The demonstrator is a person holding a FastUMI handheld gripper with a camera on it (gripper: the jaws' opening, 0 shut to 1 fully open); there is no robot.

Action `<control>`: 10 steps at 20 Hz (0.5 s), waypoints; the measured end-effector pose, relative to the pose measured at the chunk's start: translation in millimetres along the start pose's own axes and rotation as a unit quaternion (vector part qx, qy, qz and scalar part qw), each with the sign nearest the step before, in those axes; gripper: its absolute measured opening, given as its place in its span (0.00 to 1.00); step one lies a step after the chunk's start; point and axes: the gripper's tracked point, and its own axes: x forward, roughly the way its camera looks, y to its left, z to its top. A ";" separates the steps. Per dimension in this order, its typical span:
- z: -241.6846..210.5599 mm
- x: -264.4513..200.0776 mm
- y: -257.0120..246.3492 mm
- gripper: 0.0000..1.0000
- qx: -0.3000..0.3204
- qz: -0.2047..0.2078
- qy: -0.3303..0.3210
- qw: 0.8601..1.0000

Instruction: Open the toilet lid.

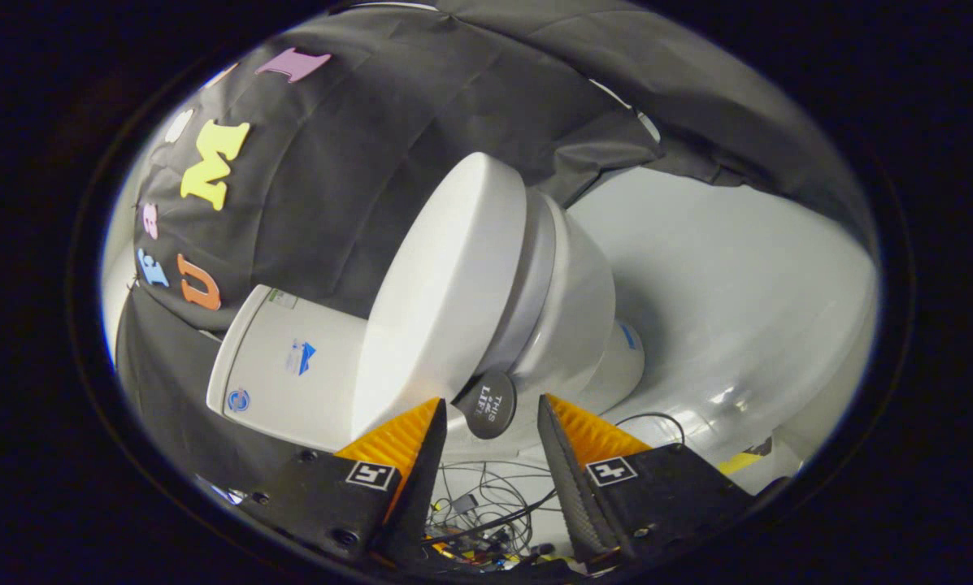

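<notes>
The white toilet looks tilted in this view, its tank (291, 366) toward my left finger and its bowl (588, 313) toward my right. The big oval lid (445, 284) lies down on the seat (535, 268). A round dark tab (488, 404) with writing sticks out from the lid's near edge. My gripper (492, 400) is open, and the tab sits in the gap between the two fingertips. Small gaps show on either side of it, so neither finger presses on it.
Black cloth wall (356, 162) hangs behind the toilet. White floor (738, 284) spreads beyond the bowl on the right. A tangle of cables (486, 496) lies below, between the fingers, and a thin cable (657, 417) runs near the toilet's base.
</notes>
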 end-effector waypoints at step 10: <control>3.3 10.7 5.8 0.31 0.066 0.046 0.002 0.997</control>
